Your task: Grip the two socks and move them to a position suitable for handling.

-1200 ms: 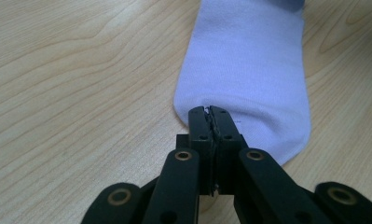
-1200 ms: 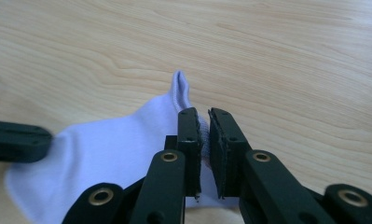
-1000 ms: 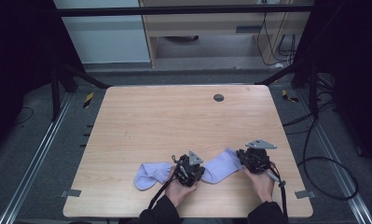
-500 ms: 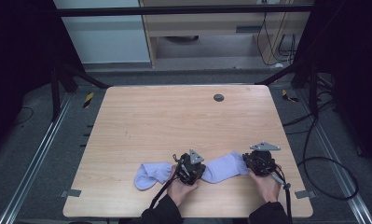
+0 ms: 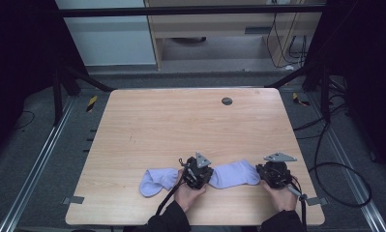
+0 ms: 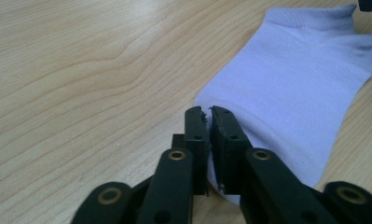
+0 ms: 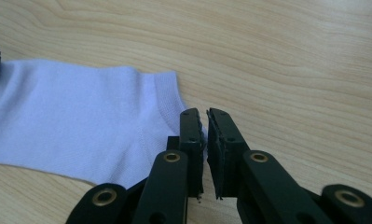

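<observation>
Sock (image 5: 235, 174), lavender, lies flat at the table's (image 5: 190, 121) near edge, between both tongs. The left tongs (image 6: 208, 122) have just been opening and are letting go of its toe. The right tongs (image 7: 203, 126), clenched on the cuff, have drawn it rightward since a second ago. The stretching looks finished. A second sock (image 5: 156, 180) lies just left.

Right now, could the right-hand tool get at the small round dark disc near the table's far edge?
Probably yes: only bare wooden table separates the disc from the right tool, which grips a pale lilac fabric sock.
</observation>
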Motion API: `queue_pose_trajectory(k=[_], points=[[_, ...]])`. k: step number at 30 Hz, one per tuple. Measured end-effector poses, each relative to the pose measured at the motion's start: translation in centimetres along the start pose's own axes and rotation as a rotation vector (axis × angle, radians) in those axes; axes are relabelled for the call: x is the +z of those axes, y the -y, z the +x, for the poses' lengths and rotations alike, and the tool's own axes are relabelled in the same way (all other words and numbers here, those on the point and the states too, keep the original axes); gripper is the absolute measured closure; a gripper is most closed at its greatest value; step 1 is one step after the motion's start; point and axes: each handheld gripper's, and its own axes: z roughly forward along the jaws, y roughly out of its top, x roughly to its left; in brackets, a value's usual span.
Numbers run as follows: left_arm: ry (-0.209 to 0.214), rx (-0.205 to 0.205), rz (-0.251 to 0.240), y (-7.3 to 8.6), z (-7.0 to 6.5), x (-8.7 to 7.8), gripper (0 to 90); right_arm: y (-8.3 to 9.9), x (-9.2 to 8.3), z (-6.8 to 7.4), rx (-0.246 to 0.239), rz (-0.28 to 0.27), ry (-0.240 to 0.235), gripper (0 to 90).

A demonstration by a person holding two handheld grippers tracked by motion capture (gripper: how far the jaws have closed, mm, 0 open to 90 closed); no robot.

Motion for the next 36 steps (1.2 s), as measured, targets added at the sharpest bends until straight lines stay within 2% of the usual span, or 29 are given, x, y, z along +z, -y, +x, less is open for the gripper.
queue_pose_trajectory(k=[2,4,8,14,17,22,29,33,36], points=[[0.01,-0.006,-0.011,-0.2,0.1,-0.4,75.7,0.0,-0.2,-0.1,-0.001,-0.015,0.0,82.8],[0.01,0.007,-0.027,-0.5,0.2,-1.0,70.0,-0.2,-0.6,-0.1,0.003,-0.037,-0.008,79.7],[0.001,0.008,-0.064,-1.3,1.0,-2.9,60.9,-0.6,-1.3,0.0,0.011,-0.09,-0.016,66.5],[-0.002,0.004,-0.11,-2.1,3.3,-6.4,50.2,-1.6,-2.2,1.0,0.014,-0.136,-0.051,51.9],[-0.024,-0.01,-0.126,-1.8,4.9,-8.2,47.0,-2.0,-2.4,1.8,0.007,-0.147,-0.076,47.6],[-0.075,-0.053,-0.149,-0.6,8.0,-11.2,42.3,-2.9,-2.3,3.1,-0.018,-0.155,-0.113,40.4],[-0.153,-0.122,-0.147,2.2,11.7,-14.4,40.7,-3.8,-2.0,5.3,-0.099,-0.151,-0.16,39.3],[-0.19,-0.151,-0.141,4.1,13.3,-15.9,40.8,-4.4,-1.8,6.7,-0.118,-0.147,-0.205,41.4],[-0.205,-0.17,-0.132,5.7,14.1,-16.4,41.0,-4.8,-1.5,7.9,-0.134,-0.148,-0.226,40.3]])
